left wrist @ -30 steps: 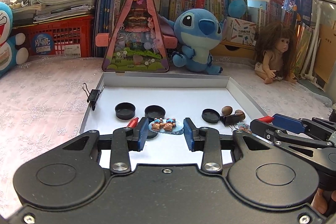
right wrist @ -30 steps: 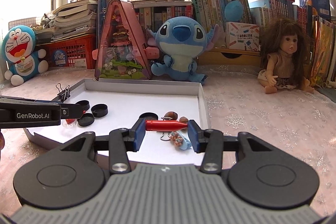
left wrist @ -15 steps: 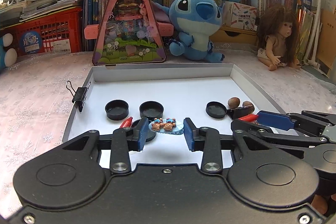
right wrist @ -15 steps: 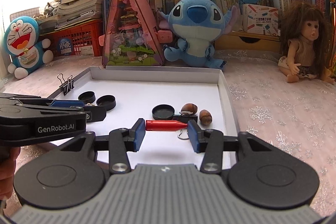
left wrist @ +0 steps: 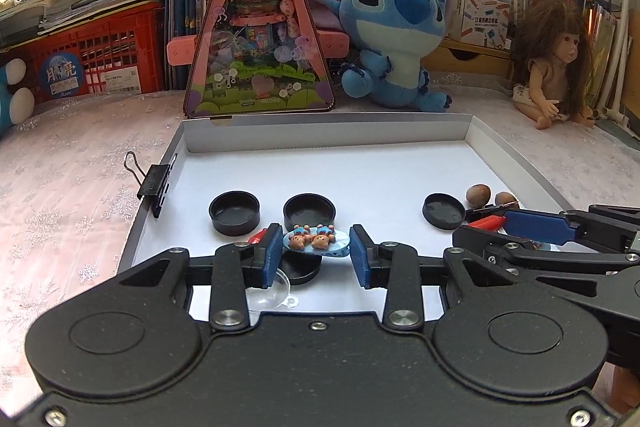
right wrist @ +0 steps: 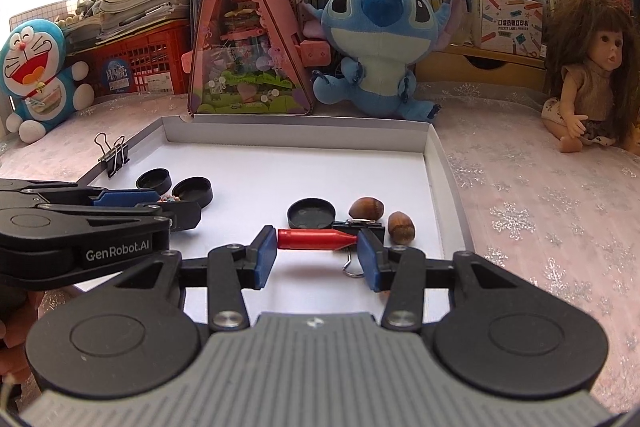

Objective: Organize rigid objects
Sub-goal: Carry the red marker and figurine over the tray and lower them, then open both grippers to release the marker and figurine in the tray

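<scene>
My left gripper (left wrist: 316, 254) is shut on a light-blue hair clip with two little bears (left wrist: 314, 241), held just above the white tray (left wrist: 328, 139). My right gripper (right wrist: 317, 254) is shut on a red bullet-shaped piece (right wrist: 316, 239), held over the tray's right front. In the tray lie black round caps (left wrist: 234, 213) (left wrist: 309, 213) (left wrist: 444, 215), two hazelnuts (right wrist: 366, 207) (right wrist: 401, 227) and a black binder clip (right wrist: 358, 227). The right gripper shows at the right in the left wrist view (left wrist: 532, 223).
A binder clip (left wrist: 154, 183) grips the tray's left wall. A clear dome (left wrist: 266, 291) and another black cap (left wrist: 300, 273) lie under my left fingers. Behind the tray stand a pink triangular box (left wrist: 258, 39), a Stitch plush (left wrist: 394, 31) and a doll (left wrist: 554, 63).
Both grippers have moved forward over the tray, still holding the hair clip and the red piece. The tray and its contents look closer.
</scene>
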The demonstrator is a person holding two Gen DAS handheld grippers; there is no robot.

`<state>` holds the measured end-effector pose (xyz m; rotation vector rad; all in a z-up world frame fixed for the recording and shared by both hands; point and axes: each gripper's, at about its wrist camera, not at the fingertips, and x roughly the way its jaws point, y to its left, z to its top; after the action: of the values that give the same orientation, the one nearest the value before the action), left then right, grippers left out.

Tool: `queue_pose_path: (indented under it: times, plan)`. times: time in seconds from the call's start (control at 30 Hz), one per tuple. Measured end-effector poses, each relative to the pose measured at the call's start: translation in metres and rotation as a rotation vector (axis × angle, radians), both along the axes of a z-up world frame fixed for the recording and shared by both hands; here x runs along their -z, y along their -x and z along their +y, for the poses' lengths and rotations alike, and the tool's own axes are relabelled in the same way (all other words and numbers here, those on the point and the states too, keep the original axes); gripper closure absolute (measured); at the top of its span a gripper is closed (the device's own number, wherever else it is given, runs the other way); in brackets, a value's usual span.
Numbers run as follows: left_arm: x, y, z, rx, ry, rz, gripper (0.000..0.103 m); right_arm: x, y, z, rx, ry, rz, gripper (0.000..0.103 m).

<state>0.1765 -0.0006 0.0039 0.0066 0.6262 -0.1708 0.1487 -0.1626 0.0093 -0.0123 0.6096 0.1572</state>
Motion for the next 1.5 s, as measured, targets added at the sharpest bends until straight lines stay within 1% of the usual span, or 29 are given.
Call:
queue_pose_path:
  times: [0.1, 0.53, 0.67, 0.73, 0.77, 0.8, 0.87, 1.03, 1.4, 1.5]
  plan:
    - [0.002, -0.004, 0.001, -0.006, -0.001, 0.003, 0.069, 0.002, -0.004, 0.000, 0.001, -0.008, 0.013, 0.054]
    - [0.003, -0.006, 0.001, -0.013, 0.000, 0.000, 0.068, 0.004, -0.011, 0.005, -0.001, 0.020, 0.019, 0.054]
    - [0.003, -0.006, 0.001, -0.013, -0.002, 0.000, 0.068, 0.005, -0.011, 0.004, -0.001, 0.014, 0.026, 0.049]
    - [0.003, -0.005, 0.000, -0.013, 0.000, 0.000, 0.068, 0.005, -0.011, 0.004, -0.001, 0.012, 0.025, 0.049]
    - [0.003, -0.006, 0.001, -0.014, 0.000, 0.001, 0.068, 0.005, -0.010, 0.004, 0.000, 0.013, 0.024, 0.045]
    - [0.003, -0.005, 0.001, -0.014, 0.000, 0.002, 0.066, 0.004, -0.010, 0.004, 0.000, 0.014, 0.022, 0.041]
    - [0.003, -0.005, 0.001, -0.012, -0.004, 0.006, 0.061, 0.003, -0.008, 0.005, -0.006, 0.016, 0.016, 0.040]
    - [-0.002, -0.001, 0.000, -0.016, -0.024, -0.004, 0.056, -0.002, -0.004, 0.007, -0.009, 0.037, -0.006, 0.038]
    - [-0.014, 0.013, 0.003, -0.036, -0.024, -0.023, 0.043, -0.013, 0.006, 0.001, 0.008, 0.027, -0.026, 0.028]
    - [-0.019, 0.017, 0.004, -0.041, -0.031, -0.022, 0.041, -0.017, 0.010, 0.002, 0.008, 0.035, -0.037, 0.026]
